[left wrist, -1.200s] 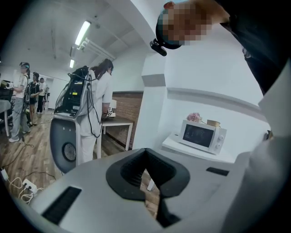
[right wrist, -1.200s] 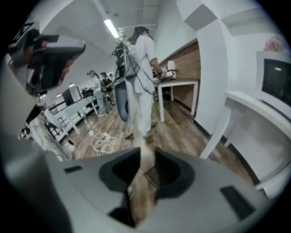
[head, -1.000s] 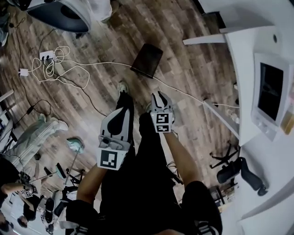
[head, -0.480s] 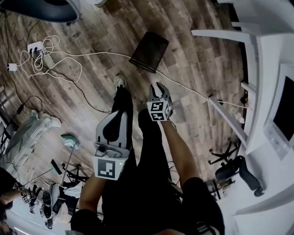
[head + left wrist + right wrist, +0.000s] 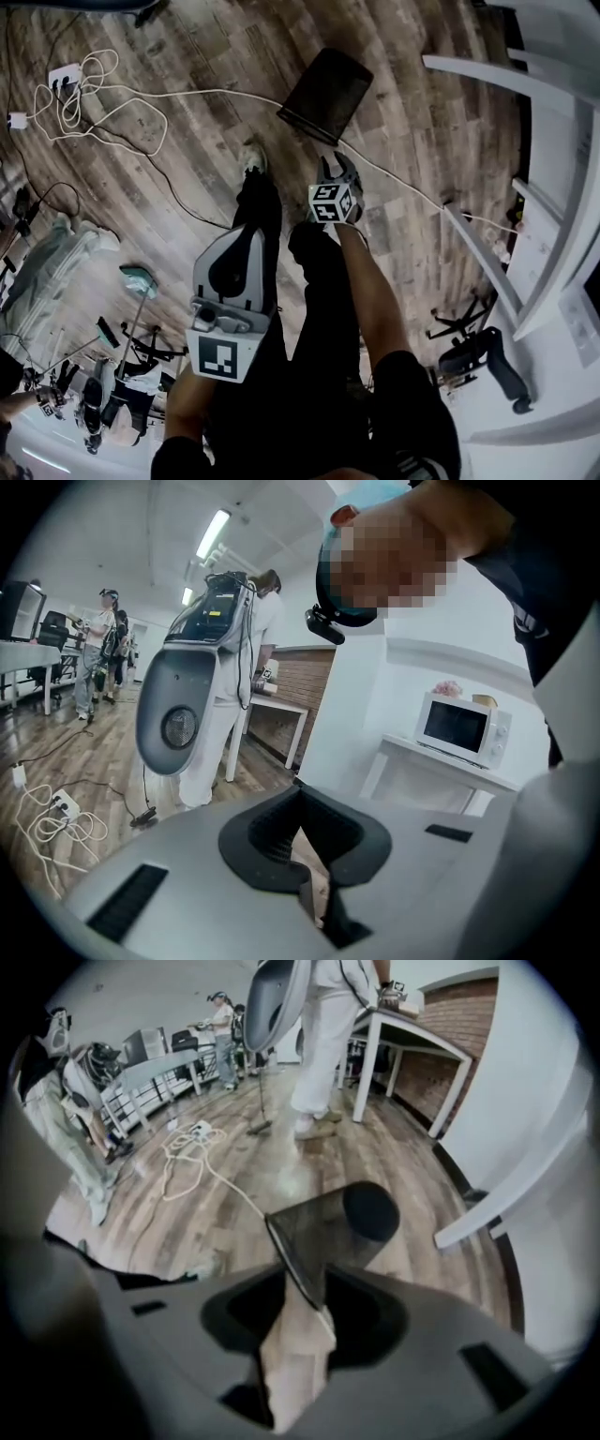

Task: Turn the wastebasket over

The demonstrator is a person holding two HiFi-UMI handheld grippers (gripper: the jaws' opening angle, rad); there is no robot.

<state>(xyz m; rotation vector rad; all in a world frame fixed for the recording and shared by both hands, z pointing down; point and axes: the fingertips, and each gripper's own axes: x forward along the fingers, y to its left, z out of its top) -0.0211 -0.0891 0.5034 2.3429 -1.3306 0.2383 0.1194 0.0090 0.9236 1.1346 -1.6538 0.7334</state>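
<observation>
The wastebasket [image 5: 325, 96], black mesh, lies on its side on the wood floor ahead of the person's feet. In the right gripper view the wastebasket [image 5: 339, 1226] has its closed bottom facing away and its rim just beyond the jaws. My right gripper [image 5: 336, 165] points steeply down at it, a short way from the rim. Its jaws have just been opening, and my right gripper [image 5: 298, 1330] stands open with only floor showing in the gap. My left gripper [image 5: 247, 232] hangs over the person's left leg, well back from the basket. Seen in its own view, my left gripper [image 5: 300, 794] is shut and empty.
A white cable [image 5: 187, 94] runs across the floor past the basket to a power strip [image 5: 64, 80]. White desks [image 5: 525, 234] stand at the right, with a chair base [image 5: 478, 352] below them. A grey machine [image 5: 183, 705], a microwave [image 5: 459, 728] and people stand farther off.
Both grippers have sunk toward the floor. The right one has dropped more, tipped further down and come closer to the basket's rim, with its jaws wider apart. The left stays shut.
</observation>
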